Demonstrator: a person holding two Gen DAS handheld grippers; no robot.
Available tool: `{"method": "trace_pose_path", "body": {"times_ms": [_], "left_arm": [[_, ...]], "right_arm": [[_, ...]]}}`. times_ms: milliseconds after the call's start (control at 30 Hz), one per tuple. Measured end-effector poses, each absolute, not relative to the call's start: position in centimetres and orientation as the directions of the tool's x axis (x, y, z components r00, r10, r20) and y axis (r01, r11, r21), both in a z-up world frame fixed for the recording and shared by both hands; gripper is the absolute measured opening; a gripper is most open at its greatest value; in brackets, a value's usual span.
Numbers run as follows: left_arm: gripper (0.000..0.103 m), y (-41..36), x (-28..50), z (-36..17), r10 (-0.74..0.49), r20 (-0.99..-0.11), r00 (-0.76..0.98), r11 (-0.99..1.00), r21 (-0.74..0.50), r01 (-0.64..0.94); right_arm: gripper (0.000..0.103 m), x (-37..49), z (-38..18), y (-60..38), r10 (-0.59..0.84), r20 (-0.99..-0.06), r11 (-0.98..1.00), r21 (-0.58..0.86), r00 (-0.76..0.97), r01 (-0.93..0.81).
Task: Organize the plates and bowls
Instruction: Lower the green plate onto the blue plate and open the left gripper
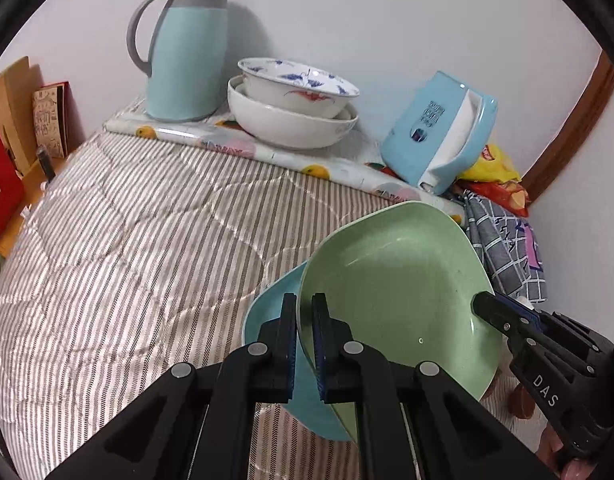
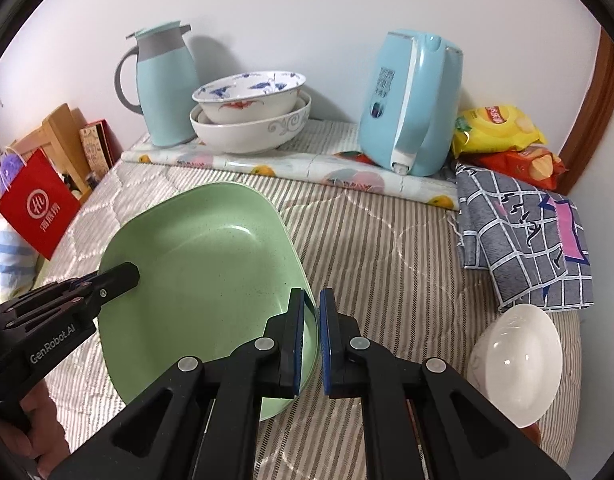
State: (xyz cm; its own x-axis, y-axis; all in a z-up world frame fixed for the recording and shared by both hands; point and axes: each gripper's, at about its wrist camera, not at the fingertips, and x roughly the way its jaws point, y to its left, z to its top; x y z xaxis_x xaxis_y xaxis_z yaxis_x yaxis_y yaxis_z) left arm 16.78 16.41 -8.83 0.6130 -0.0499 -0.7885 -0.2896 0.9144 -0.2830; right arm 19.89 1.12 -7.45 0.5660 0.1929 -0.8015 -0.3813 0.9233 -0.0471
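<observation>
The green plate (image 1: 399, 292) fills the space just ahead of my left claw (image 1: 305, 344), whose jaws are pinched tight on its near rim, one pad inside the dish and one outside. Tucked against its underside, to the left of my fingers, I see a blue plate (image 1: 267, 320); I cannot tell whether my outer pad presses that rim too or only rests beside it. Across the dish, to my right, my other claw bites the opposite edge. Far ahead, past the striped quilt (image 1: 127, 240), two stacked bowls (image 1: 291, 108) sit beside a pale blue flask (image 1: 187, 48) and a tipped-looking kettle (image 1: 435, 132).

From my right claw (image 2: 311, 340) the same green plate lies ahead and to the left, tilted, my jaws narrowed on its right rim with the inner pad against the glaze. My left claw (image 2: 123, 276) clamps the far-left rim. A white bowl (image 2: 515, 364) lies on the quilt close to my right, apart from the plate, near a checked cloth (image 2: 523, 240).

I judge I am mid-carry, both claws sharing the plate. Next I must keep it level between them, lower it onto a clear patch or its stack, then release together
</observation>
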Motion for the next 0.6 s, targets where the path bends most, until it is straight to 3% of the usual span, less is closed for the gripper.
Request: {"method": "trace_pose_path", "body": {"times_ms": [600], "left_arm": [[0.008, 17.5, 17.9, -13.1, -0.030, -0.840, 0.542, 0.911, -0.246, -0.330]], "right_arm": [[0.008, 22.3, -11.8, 2.6, 0.177, -0.852, 0.910, -0.048, 0.492, -0.411]]}}
